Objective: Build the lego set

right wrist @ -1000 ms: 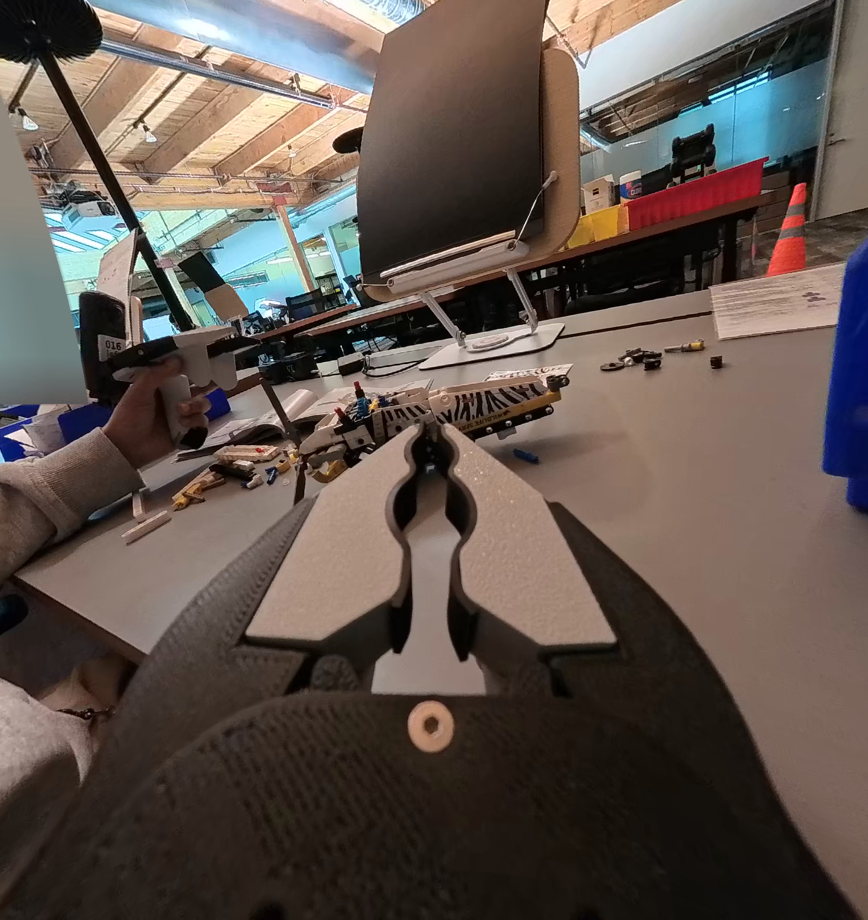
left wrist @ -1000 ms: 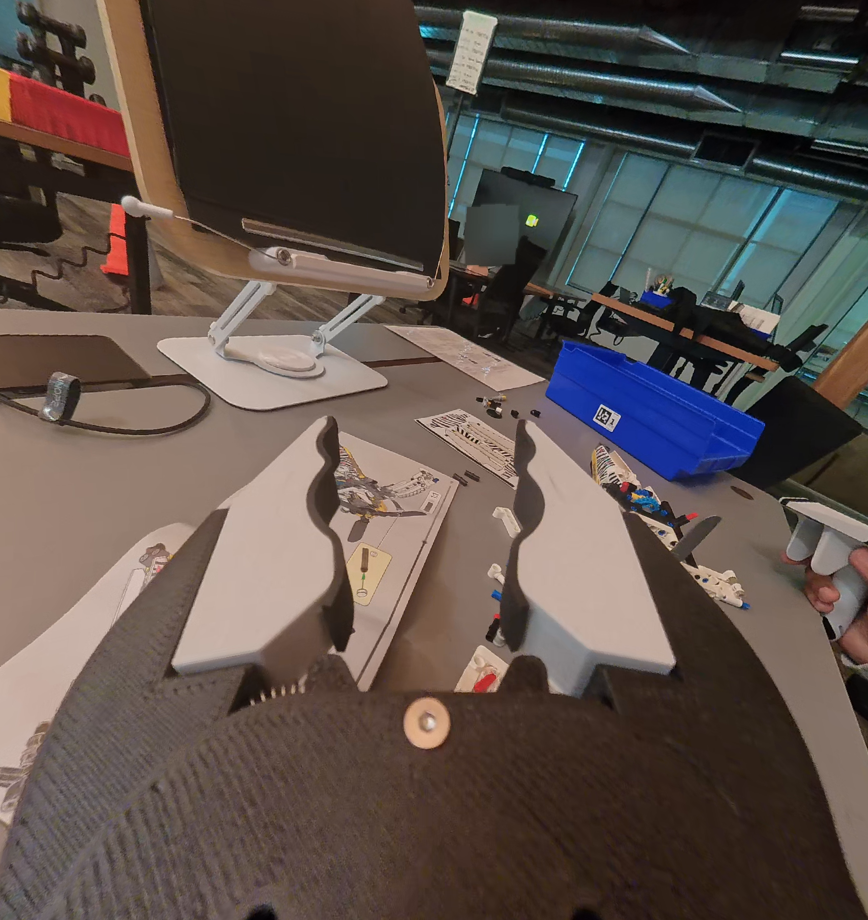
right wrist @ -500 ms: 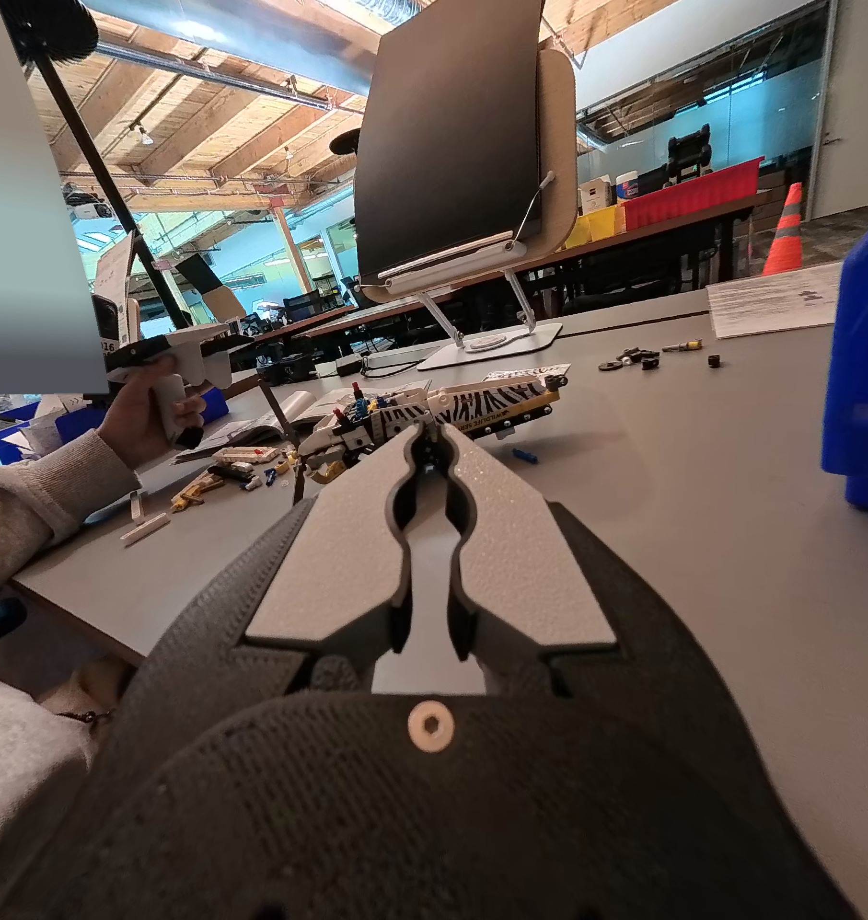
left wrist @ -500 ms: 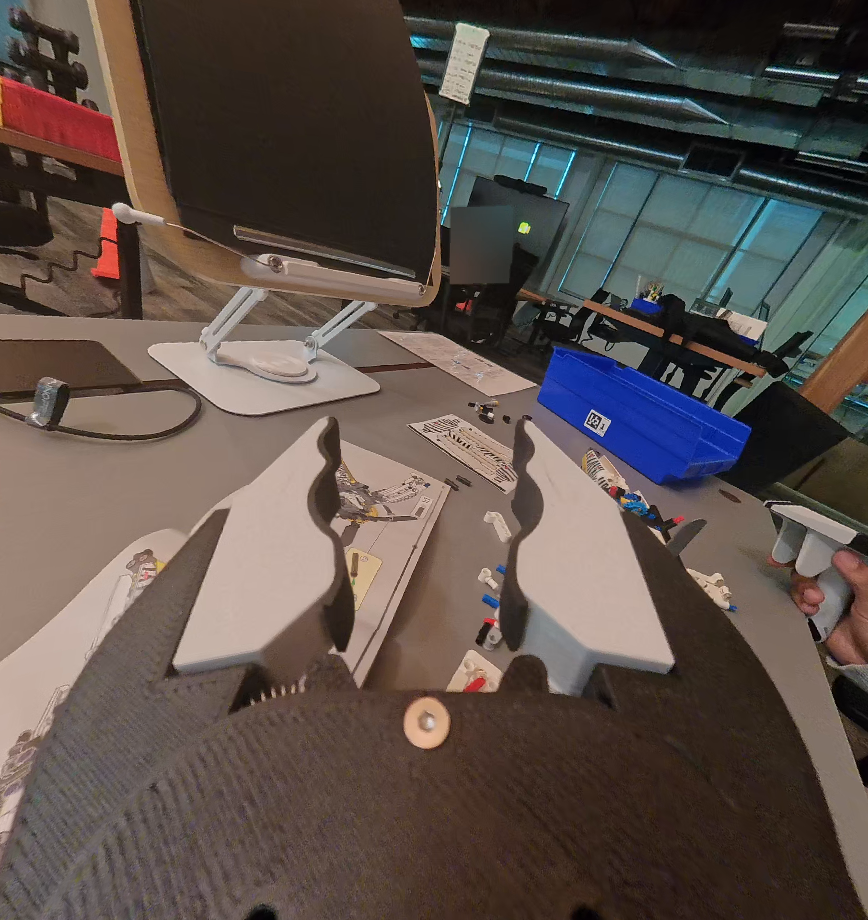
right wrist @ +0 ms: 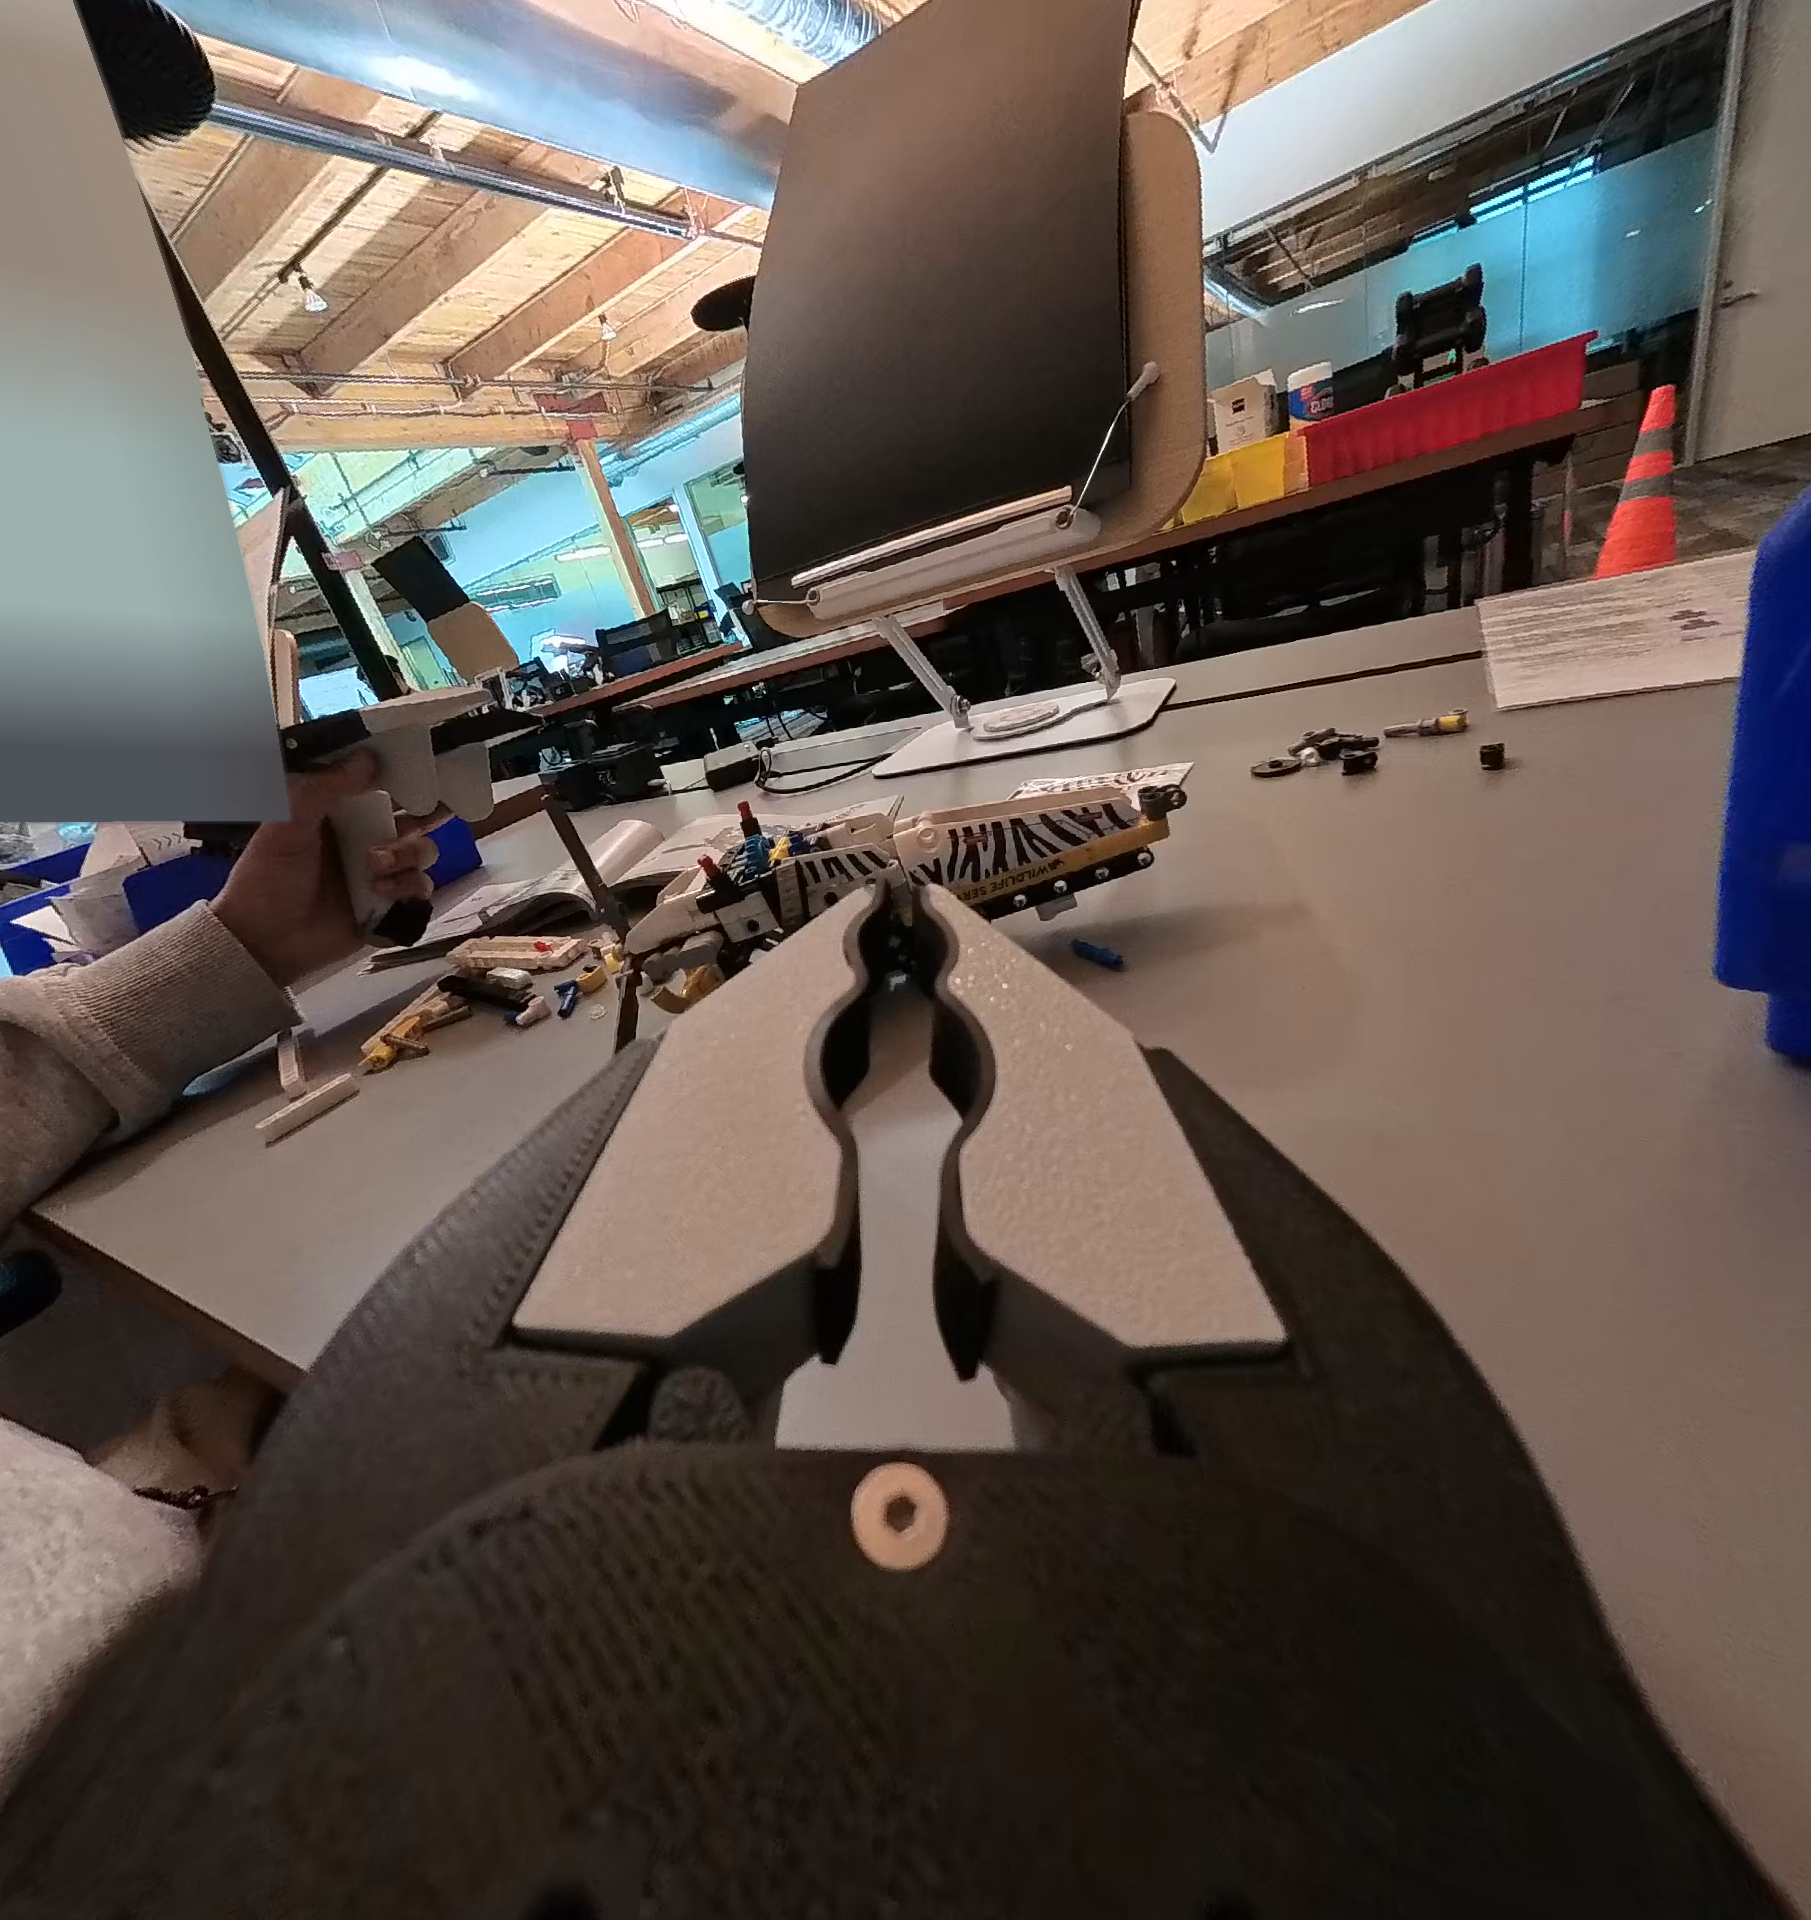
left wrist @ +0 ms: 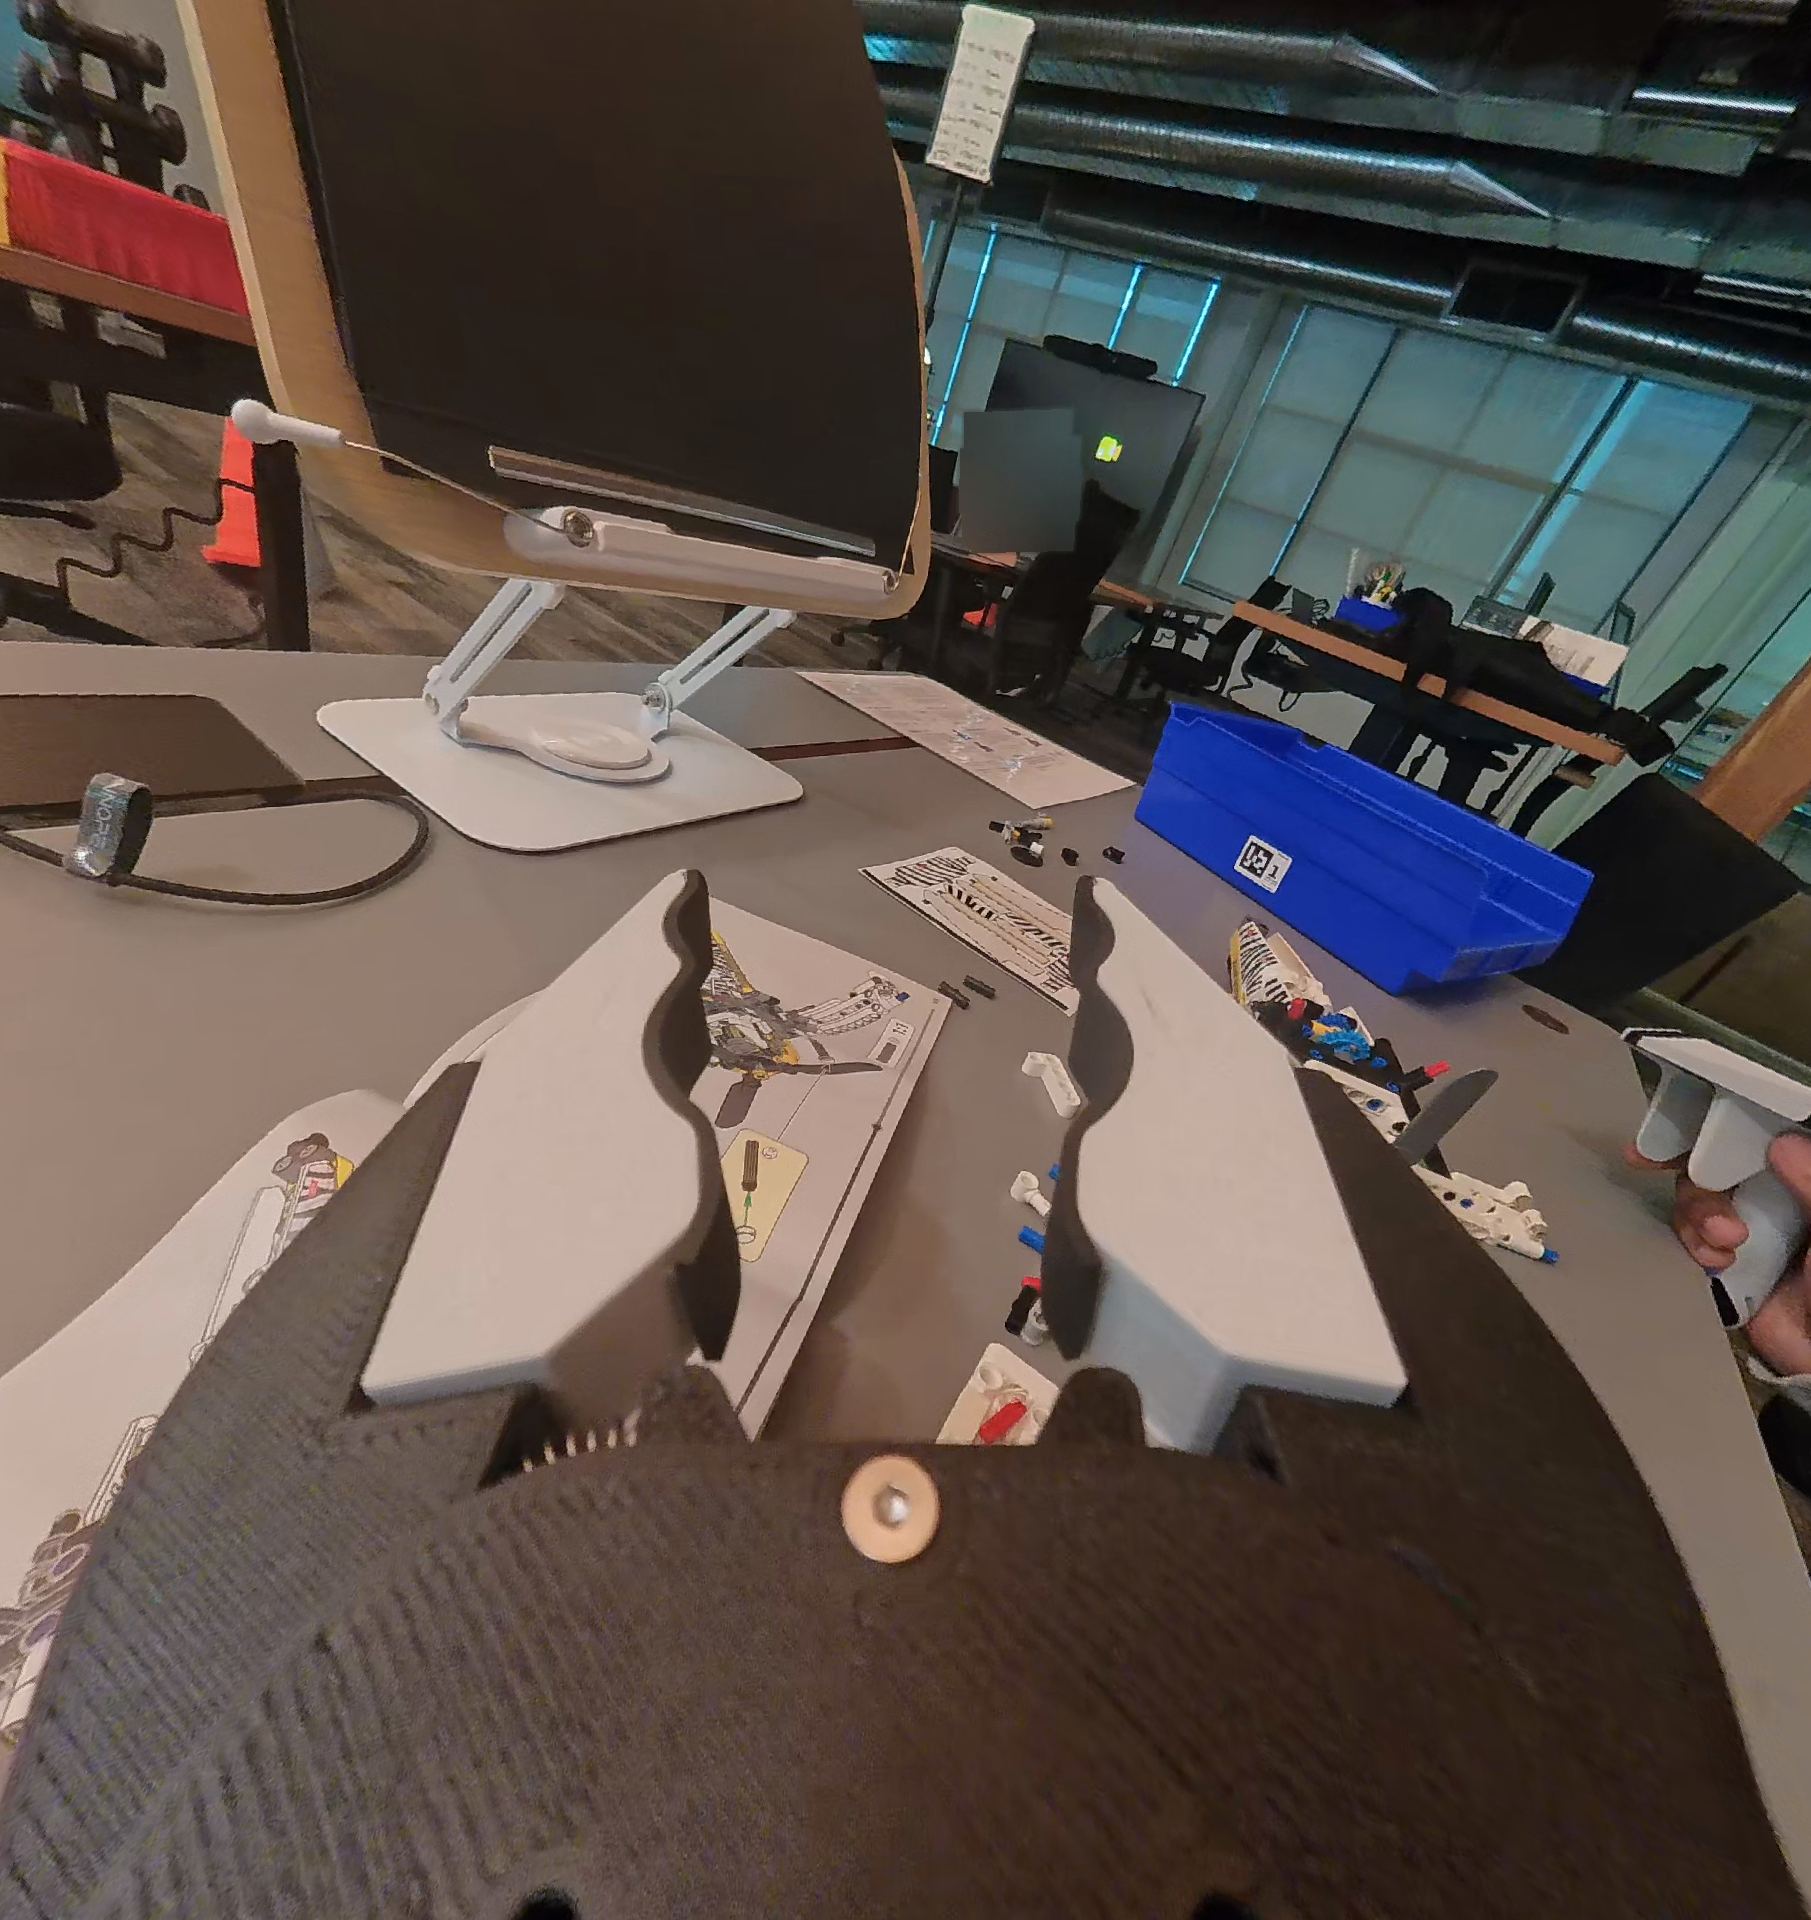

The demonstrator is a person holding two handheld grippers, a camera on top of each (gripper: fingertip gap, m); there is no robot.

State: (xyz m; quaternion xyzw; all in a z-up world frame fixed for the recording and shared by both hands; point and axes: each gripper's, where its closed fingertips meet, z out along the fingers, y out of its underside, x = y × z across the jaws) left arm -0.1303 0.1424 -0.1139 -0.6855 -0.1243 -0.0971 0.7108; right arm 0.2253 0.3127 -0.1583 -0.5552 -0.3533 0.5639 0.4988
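Left wrist view: we are holding the left gripper (left wrist: 885, 914) wide open and empty above the manual (left wrist: 828, 1101), loose parts (left wrist: 1031, 1195) lying between its fingers. Right wrist view: we are keeping the right gripper (right wrist: 903, 902) nearly closed, empty, pointing at the zebra-striped model (right wrist: 984, 852) lying on the table (right wrist: 1400, 987); stand (right wrist: 1026, 717) sitting beyond.
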